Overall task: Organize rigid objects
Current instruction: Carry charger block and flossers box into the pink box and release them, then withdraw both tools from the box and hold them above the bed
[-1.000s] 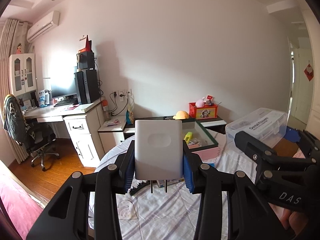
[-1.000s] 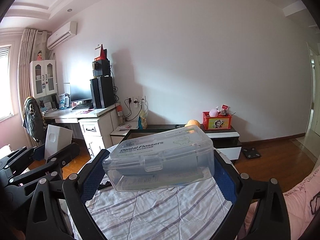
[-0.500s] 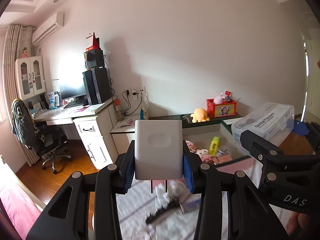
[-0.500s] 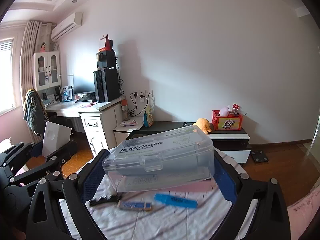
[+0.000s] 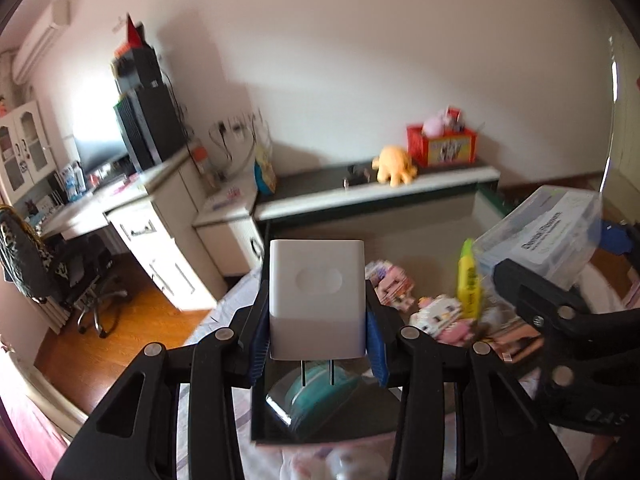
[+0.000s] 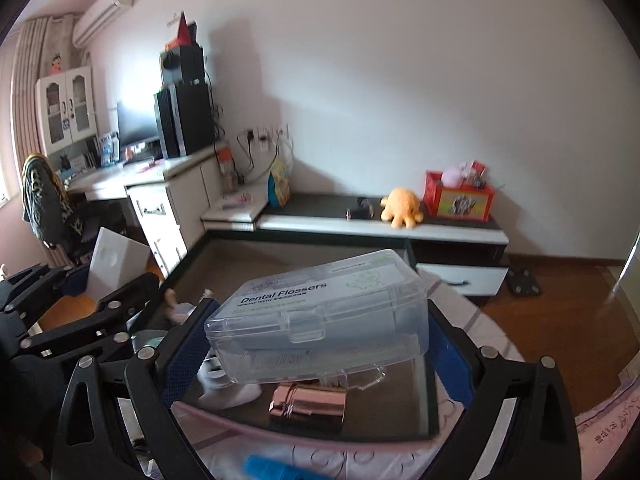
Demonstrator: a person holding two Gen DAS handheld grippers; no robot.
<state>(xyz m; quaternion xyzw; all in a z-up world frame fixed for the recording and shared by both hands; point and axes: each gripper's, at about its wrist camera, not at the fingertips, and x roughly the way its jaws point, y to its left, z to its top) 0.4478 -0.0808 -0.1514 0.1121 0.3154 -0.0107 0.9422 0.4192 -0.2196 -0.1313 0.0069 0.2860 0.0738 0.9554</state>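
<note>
In my left gripper [image 5: 317, 336] I hold a white plug-in charger [image 5: 317, 300], clamped between the blue pads at the centre of the left wrist view, its two metal prongs pointing down. Directly beneath it sits a dark open storage box [image 5: 486, 200], and under the prongs lies a round teal item in a clear case [image 5: 316, 398]. In the right half of that view a yellow highlighter [image 5: 468, 280] and small pink-and-white toys [image 5: 438, 316] lie inside the box. My right gripper [image 6: 316, 344] is clamped on a clear plastic case labelled "Dental Flossers" [image 6: 320, 316], in the middle of the right wrist view, held tilted over the same box above a shiny rose-gold cylinder [image 6: 308, 402]. A blue flat item [image 6: 276, 470] lies on the bedsheet at the bottom edge, outside the box. Both views are motion-blurred. The risk, as I judge it: releasing from this height could let the charger's prongs strike the clear case below, or the wide flosser case land on the cylinder and sit crooked. My two grippers are also near each other and could collide over the box.
</note>
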